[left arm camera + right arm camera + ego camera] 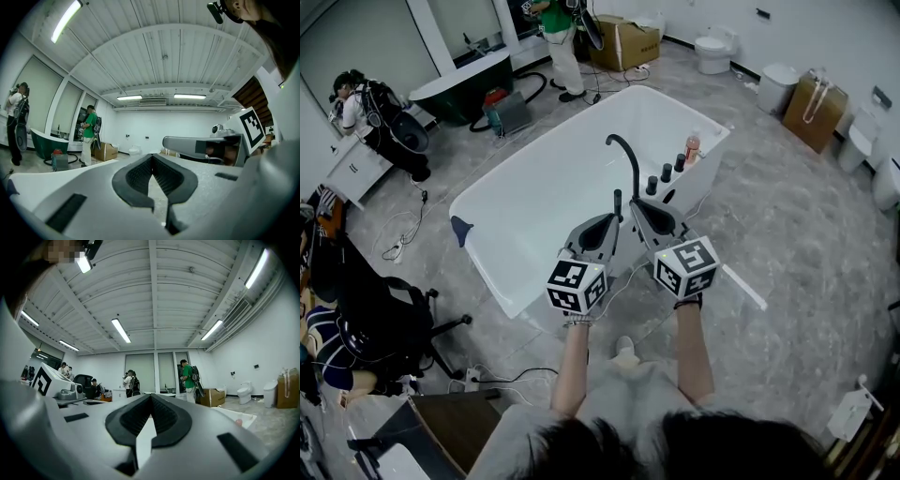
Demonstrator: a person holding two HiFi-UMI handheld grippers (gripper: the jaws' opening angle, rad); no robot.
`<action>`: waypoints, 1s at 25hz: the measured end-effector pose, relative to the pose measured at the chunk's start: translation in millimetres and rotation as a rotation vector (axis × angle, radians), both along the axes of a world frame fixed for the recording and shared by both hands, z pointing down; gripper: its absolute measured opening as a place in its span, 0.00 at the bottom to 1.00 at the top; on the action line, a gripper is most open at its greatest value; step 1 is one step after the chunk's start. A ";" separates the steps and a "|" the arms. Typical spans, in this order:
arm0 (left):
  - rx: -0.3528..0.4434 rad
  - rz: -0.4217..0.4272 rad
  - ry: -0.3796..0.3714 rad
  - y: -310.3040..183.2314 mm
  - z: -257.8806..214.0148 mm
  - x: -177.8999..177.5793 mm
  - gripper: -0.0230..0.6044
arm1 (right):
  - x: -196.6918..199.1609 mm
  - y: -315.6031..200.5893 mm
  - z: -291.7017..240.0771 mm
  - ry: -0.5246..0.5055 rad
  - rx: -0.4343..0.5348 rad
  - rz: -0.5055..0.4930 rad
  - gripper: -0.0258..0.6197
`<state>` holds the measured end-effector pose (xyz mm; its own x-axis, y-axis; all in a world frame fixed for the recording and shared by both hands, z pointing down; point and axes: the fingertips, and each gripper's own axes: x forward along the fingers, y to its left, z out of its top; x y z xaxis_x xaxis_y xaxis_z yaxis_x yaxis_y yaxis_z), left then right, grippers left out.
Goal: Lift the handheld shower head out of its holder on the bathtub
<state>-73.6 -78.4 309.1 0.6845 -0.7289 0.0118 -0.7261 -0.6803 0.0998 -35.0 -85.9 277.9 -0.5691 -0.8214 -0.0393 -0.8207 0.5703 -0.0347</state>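
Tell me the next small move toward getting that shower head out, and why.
Probably open the left gripper. It and the right gripper are both shut and empty, while the shower head stands upright in its holder on the bathtub rim, just past their tips.

Left gripper [153,161] fills the lower frame, its grey jaws closed tip to tip with nothing between them. Right gripper [168,142] juts in from the right. At left, a person in green [88,136] stands beside a cardboard box [105,151].
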 end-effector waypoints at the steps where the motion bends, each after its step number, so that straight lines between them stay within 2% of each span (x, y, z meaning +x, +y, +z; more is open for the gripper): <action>1: 0.000 -0.003 -0.001 -6.4 -0.6 -1.3 0.04 | -1.2 -6.5 -0.6 0.001 0.000 -0.004 0.04; 10: -0.009 -0.010 0.008 -59.8 4.3 4.0 0.04 | 2.6 -53.8 9.5 0.033 -0.016 -0.017 0.04; 17: -0.041 -0.011 -0.003 -80.8 21.0 14.1 0.04 | 16.4 -77.7 24.2 0.040 -0.037 -0.007 0.04; 25: -0.068 -0.071 -0.004 -109.8 32.2 20.8 0.04 | 20.6 -113.0 35.8 0.062 -0.061 -0.071 0.04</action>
<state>-52.8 -188.3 341.3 0.6309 -0.7731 0.0653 -0.7728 -0.6187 0.1412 -14.4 -198.9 313.7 -0.6254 -0.7789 0.0471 -0.7802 0.6252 -0.0217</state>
